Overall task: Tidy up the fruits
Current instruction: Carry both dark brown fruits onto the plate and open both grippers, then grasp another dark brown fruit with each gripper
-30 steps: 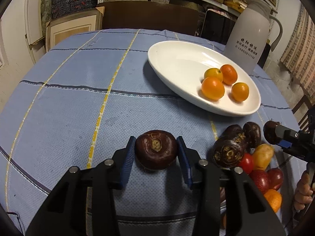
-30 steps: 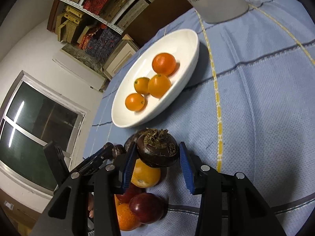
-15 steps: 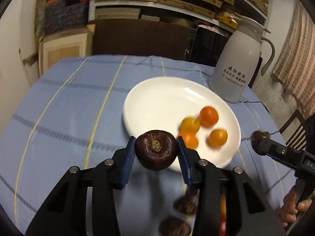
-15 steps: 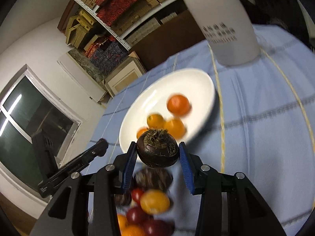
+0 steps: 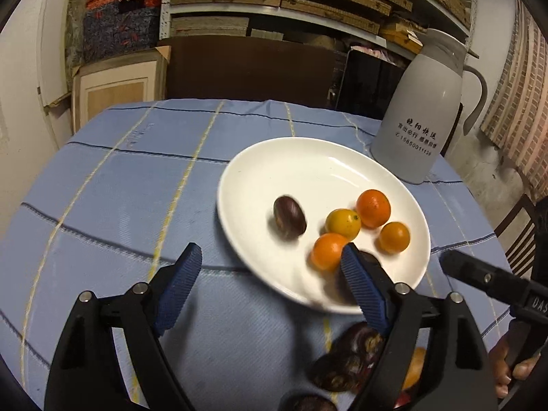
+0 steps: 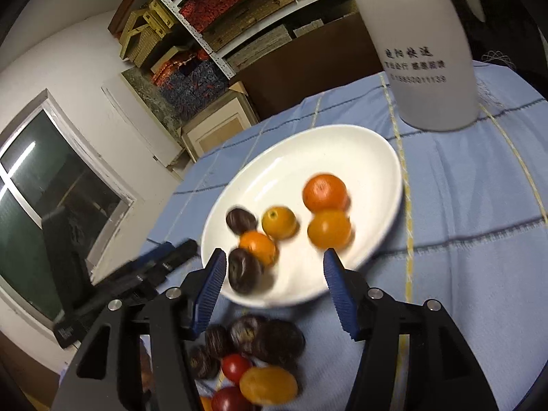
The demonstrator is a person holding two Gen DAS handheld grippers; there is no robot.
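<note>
Releasing chestnuts (image 6: 244, 274) onto plate (image 5: 274, 157) | both jaws just opened, spread, empty | advice: withdraw slowly, avoid rim.

plate (image 5: 260, 157): glossy white ceramic | tablecloth (image 5: 113, 185): matt woven cloth | claw pads (image 5: 178, 284): ribbed blue rubber

Both wrist cameras look steeply down, close above the blue-checked table (image 5: 113, 198); the left views from the near edge, the right rolled sideways; both share the white plate (image 5: 274, 157) (image 6: 376, 157)
</note>
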